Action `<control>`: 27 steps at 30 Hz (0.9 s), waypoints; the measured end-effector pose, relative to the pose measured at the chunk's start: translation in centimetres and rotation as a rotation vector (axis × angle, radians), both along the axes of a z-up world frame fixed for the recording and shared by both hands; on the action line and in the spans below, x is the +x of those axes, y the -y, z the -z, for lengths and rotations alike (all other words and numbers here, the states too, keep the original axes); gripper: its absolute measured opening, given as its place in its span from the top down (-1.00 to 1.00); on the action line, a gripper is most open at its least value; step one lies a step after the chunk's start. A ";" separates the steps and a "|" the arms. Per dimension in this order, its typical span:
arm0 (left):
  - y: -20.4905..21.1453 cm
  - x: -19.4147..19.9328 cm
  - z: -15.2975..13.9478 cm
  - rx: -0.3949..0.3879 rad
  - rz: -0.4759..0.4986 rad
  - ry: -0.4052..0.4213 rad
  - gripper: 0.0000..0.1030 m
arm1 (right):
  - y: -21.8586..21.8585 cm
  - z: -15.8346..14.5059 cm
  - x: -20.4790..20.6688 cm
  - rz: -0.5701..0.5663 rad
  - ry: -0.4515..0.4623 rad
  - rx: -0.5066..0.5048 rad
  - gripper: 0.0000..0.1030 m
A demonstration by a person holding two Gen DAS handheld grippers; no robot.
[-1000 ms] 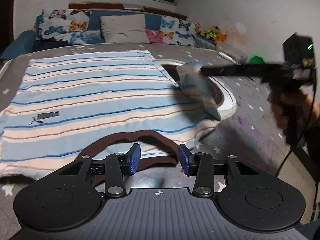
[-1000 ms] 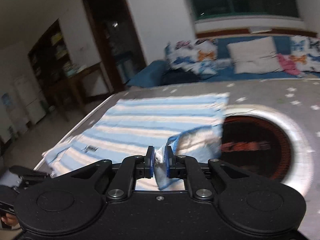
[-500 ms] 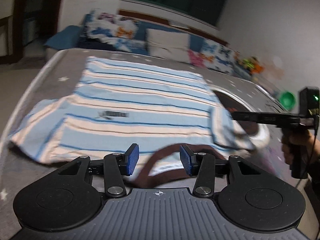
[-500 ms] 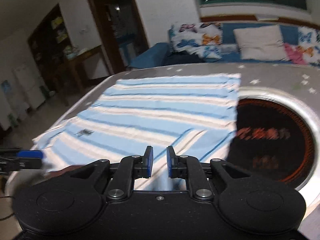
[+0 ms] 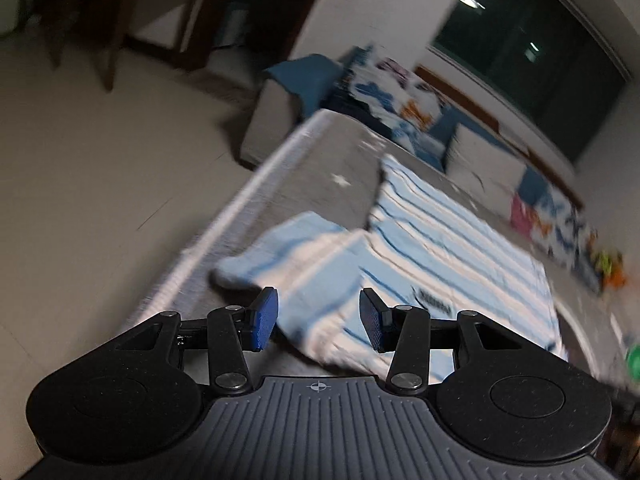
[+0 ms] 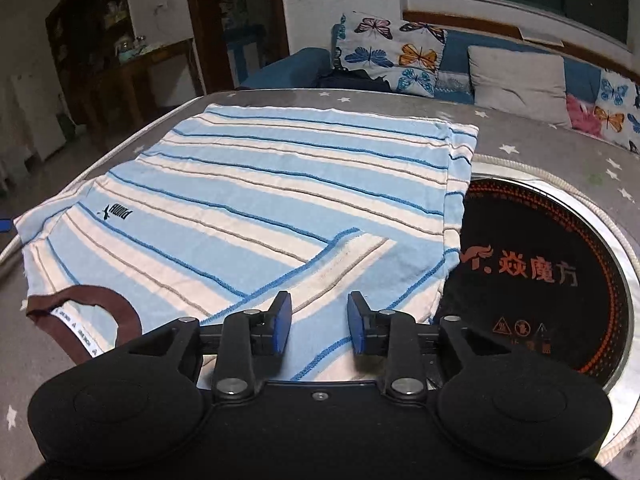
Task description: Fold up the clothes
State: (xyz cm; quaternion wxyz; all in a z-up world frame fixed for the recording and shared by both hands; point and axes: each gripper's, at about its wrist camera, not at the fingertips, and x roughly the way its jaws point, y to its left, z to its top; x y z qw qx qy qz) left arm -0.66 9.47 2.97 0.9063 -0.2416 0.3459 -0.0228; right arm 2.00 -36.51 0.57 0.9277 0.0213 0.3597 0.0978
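A light-blue and cream striped T-shirt (image 6: 256,184) with a brown collar (image 6: 120,312) lies flat on the grey star-patterned table (image 6: 532,136). Its right sleeve (image 6: 360,264) is folded in over the body. My right gripper (image 6: 319,326) hovers open just above that folded sleeve, holding nothing. In the blurred left wrist view the same shirt (image 5: 452,256) shows with its left sleeve (image 5: 292,248) spread out toward the table edge. My left gripper (image 5: 318,320) is open over the shirt near that sleeve, empty.
A round black induction hob (image 6: 536,272) with orange lettering is set into the table right of the shirt. A sofa with butterfly cushions (image 6: 392,52) stands behind. The table edge (image 5: 224,232) drops to a bare floor on the left. Wooden furniture (image 6: 132,76) lines the far wall.
My right gripper let go of the right sleeve, which now lies folded over the shirt, and opened wider. My left gripper swung left toward the left sleeve and stayed open.
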 end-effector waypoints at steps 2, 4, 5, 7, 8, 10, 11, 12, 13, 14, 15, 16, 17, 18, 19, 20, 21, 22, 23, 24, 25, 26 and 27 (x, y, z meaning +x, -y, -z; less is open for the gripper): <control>-1.1 0.2 0.1 -0.046 -0.039 -0.011 0.10 | 0.0 0.0 0.1 -0.001 0.000 0.001 0.35; -2.1 0.5 0.6 -0.112 -0.062 -0.032 0.10 | 0.0 0.0 0.0 -0.002 0.000 0.002 0.34; -2.5 0.5 1.0 -0.136 -0.072 -0.046 0.10 | 0.0 0.0 0.1 -0.002 -0.002 0.003 0.34; -3.1 0.8 1.5 -0.173 -0.097 -0.066 0.15 | 0.0 0.0 0.1 -0.004 -0.003 0.001 0.34; -3.3 0.9 1.7 -0.188 -0.109 -0.070 0.15 | 0.1 0.0 0.2 -0.005 -0.003 0.000 0.34; -3.7 0.9 2.1 -0.230 -0.136 -0.072 0.19 | 0.1 0.0 0.2 -0.004 -0.004 0.003 0.34; -3.9 0.9 2.3 -0.243 -0.145 -0.070 0.20 | 0.1 0.0 0.2 -0.004 -0.004 0.004 0.34; -4.0 0.9 2.4 -0.255 -0.154 -0.068 0.26 | 0.1 0.1 0.3 -0.005 -0.004 0.003 0.34; -4.2 0.9 2.5 -0.267 -0.163 -0.065 0.43 | 0.1 0.1 0.3 -0.005 -0.004 0.001 0.34; -4.2 1.1 2.6 -0.267 -0.163 -0.059 0.52 | 0.1 0.1 0.3 -0.005 -0.004 0.000 0.34; -4.1 1.3 2.6 -0.264 -0.162 -0.056 0.65 | 0.0 0.1 0.3 -0.005 -0.004 -0.001 0.34; -4.2 1.4 2.6 -0.259 -0.163 -0.046 0.80 | 0.0 0.0 0.2 -0.004 -0.004 -0.001 0.34; -4.2 1.3 2.4 -0.259 -0.163 -0.029 0.85 | 0.0 0.0 0.2 -0.004 -0.005 -0.001 0.34; -4.3 1.2 2.2 -0.259 -0.162 -0.011 0.90 | 0.0 0.1 0.3 -0.004 -0.005 0.000 0.34; -4.2 1.0 1.8 -0.255 -0.159 0.016 0.92 | 0.0 0.1 0.3 -0.003 -0.005 0.001 0.34; -4.2 0.8 1.4 -0.251 -0.157 0.044 0.93 | 0.0 0.1 0.3 -0.003 -0.005 0.000 0.34; -3.7 0.7 0.9 -0.243 -0.130 0.069 0.93 | 0.0 0.1 0.3 -0.003 -0.005 -0.001 0.34; -3.2 0.5 0.5 -0.235 -0.103 0.094 0.93 | 0.0 0.0 0.3 -0.003 -0.006 -0.001 0.34; -2.7 0.4 0.0 -0.227 -0.076 0.119 0.94 | 0.0 0.0 0.3 -0.003 -0.006 -0.001 0.34; -2.3 0.3 -0.4 -0.219 -0.049 0.144 0.94 | 0.0 0.0 0.3 -0.004 -0.006 -0.002 0.34; -1.8 0.1 -0.9 -0.211 -0.022 0.169 0.94 | 0.0 0.0 0.3 -0.004 -0.006 -0.002 0.34; -1.3 0.0 -1.3 -0.203 0.006 0.193 0.94 | 0.0 0.0 0.3 -0.004 -0.006 -0.002 0.34; -0.8 -0.1 -1.8 -0.195 0.033 0.218 0.94 | 0.0 0.0 0.3 -0.003 -0.006 -0.002 0.34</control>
